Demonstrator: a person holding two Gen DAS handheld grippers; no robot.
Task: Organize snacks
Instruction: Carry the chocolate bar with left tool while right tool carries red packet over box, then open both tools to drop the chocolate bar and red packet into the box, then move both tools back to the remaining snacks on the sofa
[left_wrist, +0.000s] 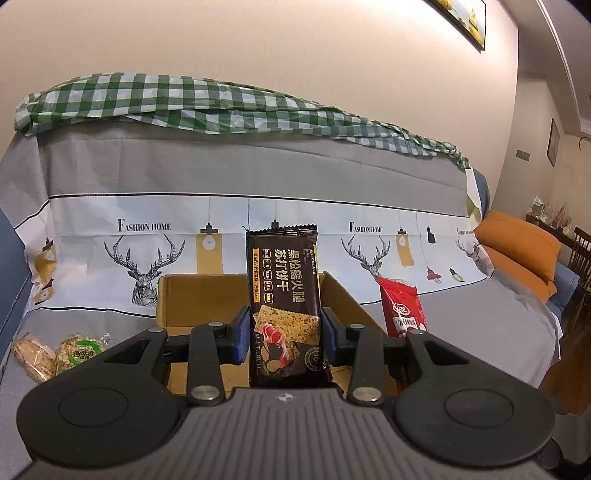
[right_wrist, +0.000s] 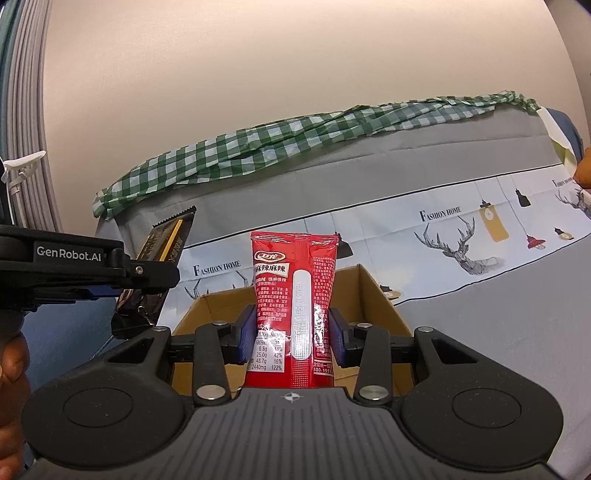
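snacks are in both grips: a dark brown rectangular foil packet of soda crackers (left_wrist: 286, 314) stands upright in the left gripper (left_wrist: 284, 334), blue pads clamped on its long sides, and a red glossy plastic snack pouch (right_wrist: 295, 314) stands the same way in the right gripper (right_wrist: 291, 334), pads pressing its sides. each packet's long axis runs up and away from its gripper, top seal uppermost.

just beyond and below both sets of fingers sits the open brown cardboard box (left_wrist: 199, 299), its mouth facing up. the coming move turns on this: the box lies straight ahead of and under each gripper, so either packet looks to need only a short forward dip and a release. neither hand looks clearly nearer; the right view shows more of the box's interior under its pouch.

the left view alone shows two clear-wrapped loose snacks, a pale biscuit pack (left_wrist: 33, 356) and a green-labelled round cake (left_wrist: 79, 354), on the grey sheet to the left of the left gripper, apparently not yet sorted. the right view alone shows the left gripper side-on to its left, with part of a hand (right_wrist: 13, 398).

farther off, the deer-printed white and grey sofa cover (left_wrist: 147, 229), then the green checked cloth (left_wrist: 166, 101) along the top.
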